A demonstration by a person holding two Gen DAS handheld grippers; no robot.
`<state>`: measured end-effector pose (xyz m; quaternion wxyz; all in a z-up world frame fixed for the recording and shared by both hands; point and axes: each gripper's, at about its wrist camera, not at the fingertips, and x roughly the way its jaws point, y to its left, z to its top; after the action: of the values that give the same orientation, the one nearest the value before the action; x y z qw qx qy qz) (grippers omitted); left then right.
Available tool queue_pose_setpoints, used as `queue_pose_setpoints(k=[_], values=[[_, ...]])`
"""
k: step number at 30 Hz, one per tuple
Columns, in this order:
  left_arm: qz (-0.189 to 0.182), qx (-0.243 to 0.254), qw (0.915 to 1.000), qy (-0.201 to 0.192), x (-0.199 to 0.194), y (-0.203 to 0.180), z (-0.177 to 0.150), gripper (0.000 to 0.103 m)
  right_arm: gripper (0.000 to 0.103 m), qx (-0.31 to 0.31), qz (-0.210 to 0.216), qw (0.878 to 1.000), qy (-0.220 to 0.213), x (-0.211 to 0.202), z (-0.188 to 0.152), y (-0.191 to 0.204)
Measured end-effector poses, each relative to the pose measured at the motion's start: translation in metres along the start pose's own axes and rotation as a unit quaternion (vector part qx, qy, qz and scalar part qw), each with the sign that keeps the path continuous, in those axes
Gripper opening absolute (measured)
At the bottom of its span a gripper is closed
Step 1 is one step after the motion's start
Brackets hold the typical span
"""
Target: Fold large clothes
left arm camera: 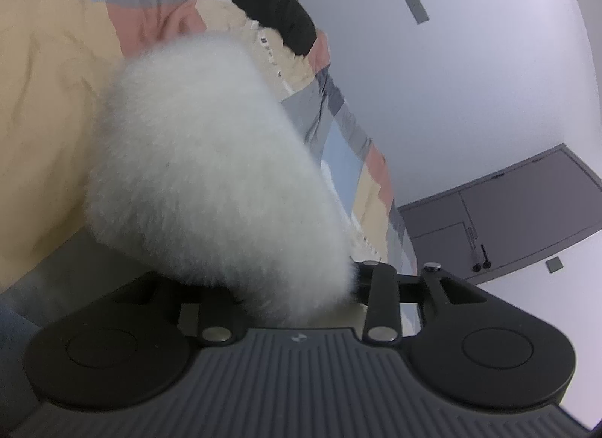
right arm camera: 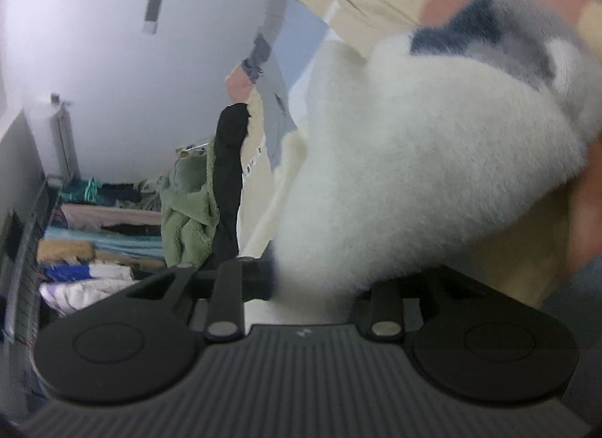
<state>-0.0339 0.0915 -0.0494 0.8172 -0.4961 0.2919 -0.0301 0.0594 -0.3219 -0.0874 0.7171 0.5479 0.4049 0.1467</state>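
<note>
A thick white fleece garment [left arm camera: 210, 159] bulges up out of the mouth of my left gripper [left arm camera: 297, 298] and hides its fingers; the jaws grip it, lifted off the bed. In the right wrist view the same white fleece [right arm camera: 414, 174], with a dark blue and grey patch [right arm camera: 470, 31] at its far end, comes out from between the jaws of my right gripper [right arm camera: 312, 287], which is likewise shut on it. Both sets of fingertips are buried in the pile.
Under the fleece lies a patchwork bedcover [left arm camera: 49, 118] in yellow, pink, blue and grey. A black garment [right arm camera: 229, 182] and a green fleece [right arm camera: 188, 212] lie at the bed's edge. Shelves of folded clothes [right arm camera: 94, 242] stand beyond it, and a grey cabinet [left arm camera: 526, 212] stands against the wall.
</note>
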Motion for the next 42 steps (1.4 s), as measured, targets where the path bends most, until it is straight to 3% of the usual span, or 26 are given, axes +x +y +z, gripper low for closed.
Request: queue_pose_setpoints(k=[1, 4, 5, 11, 18, 24, 31, 35, 42], values=[[0.0, 0.001, 1.0, 0.002, 0.003, 0.001, 0.002, 0.046, 0.042, 0.003, 0.001, 1.0, 0.003, -0.001, 0.0, -0.002], [-0.009, 0.004, 0.9997, 0.023, 0.016, 0.002, 0.009, 0.07, 0.074, 0.013, 0.01, 1.0, 0.015, 0.001, 0.0, -0.003], [-0.012, 0.009, 0.9994, 0.03, 0.02, 0.001, 0.012, 0.075, 0.077, 0.021, 0.016, 1.0, 0.017, 0.0, 0.0, -0.002], [-0.049, 0.056, 0.9971, 0.015, 0.019, -0.018, 0.023, 0.083, 0.078, -0.041, 0.031, 0.999, 0.008, -0.009, 0.004, 0.03], [-0.055, 0.148, 0.9874, -0.01, 0.047, -0.055, 0.05, 0.084, 0.078, -0.124, 0.035, 0.992, -0.011, 0.015, 0.03, 0.072], [-0.013, 0.213, 0.9763, -0.035, 0.108, -0.059, 0.08, 0.084, 0.077, -0.191, 0.037, 0.98, -0.036, 0.05, 0.061, 0.091], [0.025, 0.237, 0.9695, -0.056, 0.163, -0.041, 0.098, 0.084, 0.074, -0.241, -0.032, 0.969, -0.036, 0.103, 0.094, 0.079], [0.035, 0.238, 0.9695, -0.048, 0.19, -0.029, 0.107, 0.084, 0.073, -0.265, -0.059, 0.962, -0.023, 0.135, 0.108, 0.067], [0.04, 0.261, 0.9634, -0.045, 0.218, -0.017, 0.114, 0.084, 0.073, -0.284, -0.052, 0.957, -0.027, 0.157, 0.12, 0.054]])
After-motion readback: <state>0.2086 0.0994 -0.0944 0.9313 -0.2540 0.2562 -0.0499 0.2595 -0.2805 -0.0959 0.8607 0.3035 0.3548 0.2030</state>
